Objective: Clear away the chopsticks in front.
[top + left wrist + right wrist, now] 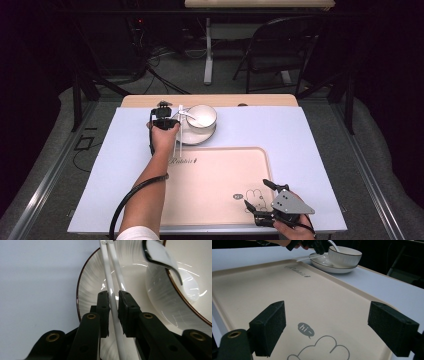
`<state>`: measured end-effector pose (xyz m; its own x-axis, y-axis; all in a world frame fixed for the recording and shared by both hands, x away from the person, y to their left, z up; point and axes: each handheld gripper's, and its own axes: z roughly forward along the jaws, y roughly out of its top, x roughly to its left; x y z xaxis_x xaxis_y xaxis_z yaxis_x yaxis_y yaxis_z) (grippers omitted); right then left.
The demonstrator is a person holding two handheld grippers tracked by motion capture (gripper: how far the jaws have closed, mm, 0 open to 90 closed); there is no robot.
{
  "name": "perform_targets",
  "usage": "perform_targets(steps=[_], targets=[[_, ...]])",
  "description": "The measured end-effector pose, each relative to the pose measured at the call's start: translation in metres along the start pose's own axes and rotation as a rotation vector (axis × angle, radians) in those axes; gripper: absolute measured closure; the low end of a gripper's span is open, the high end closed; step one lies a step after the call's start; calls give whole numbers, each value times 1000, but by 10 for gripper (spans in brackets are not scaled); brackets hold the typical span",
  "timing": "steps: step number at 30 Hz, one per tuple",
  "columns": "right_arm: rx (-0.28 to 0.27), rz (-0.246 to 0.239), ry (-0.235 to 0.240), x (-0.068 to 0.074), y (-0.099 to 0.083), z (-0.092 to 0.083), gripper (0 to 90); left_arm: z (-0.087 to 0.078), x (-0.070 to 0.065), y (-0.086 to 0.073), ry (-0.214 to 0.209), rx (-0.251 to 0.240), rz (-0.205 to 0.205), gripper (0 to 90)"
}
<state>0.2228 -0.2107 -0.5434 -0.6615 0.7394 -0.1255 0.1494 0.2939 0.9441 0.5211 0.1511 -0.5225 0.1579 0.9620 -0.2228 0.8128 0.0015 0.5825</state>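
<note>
Two white chopsticks (pixel 178 135) lie with their far ends on the left rim of a white plate (pixel 192 139). On the plate stands a white bowl (pixel 205 119) with a white spoon (pixel 188 115) leaning in it. My left gripper (pixel 174 121) is shut on the chopsticks (pixel 107 262), its jaws (pixel 113 293) close together over the plate (pixel 88 287) beside the bowl (pixel 175 300) and spoon (pixel 160 255). My right gripper (pixel 255 192) stands open above the near right corner of a beige tray (pixel 215 170), nothing between its pads (pixel 269 327).
The tray (pixel 274 287) carries a printed cartoon and "hi" bubble near its front. A pale blue mat (pixel 290 130) covers the table. Beyond the table's far edge stand a chair (pixel 280 50), a desk leg and cables on the floor.
</note>
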Motion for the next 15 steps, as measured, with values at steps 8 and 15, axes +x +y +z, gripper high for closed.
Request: perform_targets(steps=[8,15], targets=[[0,0,3,0,0,0,142,6,3,0,9,43,-33,788],[2,3,4,0,0,0,142,10,6,-1,-3,61,-70,815]])
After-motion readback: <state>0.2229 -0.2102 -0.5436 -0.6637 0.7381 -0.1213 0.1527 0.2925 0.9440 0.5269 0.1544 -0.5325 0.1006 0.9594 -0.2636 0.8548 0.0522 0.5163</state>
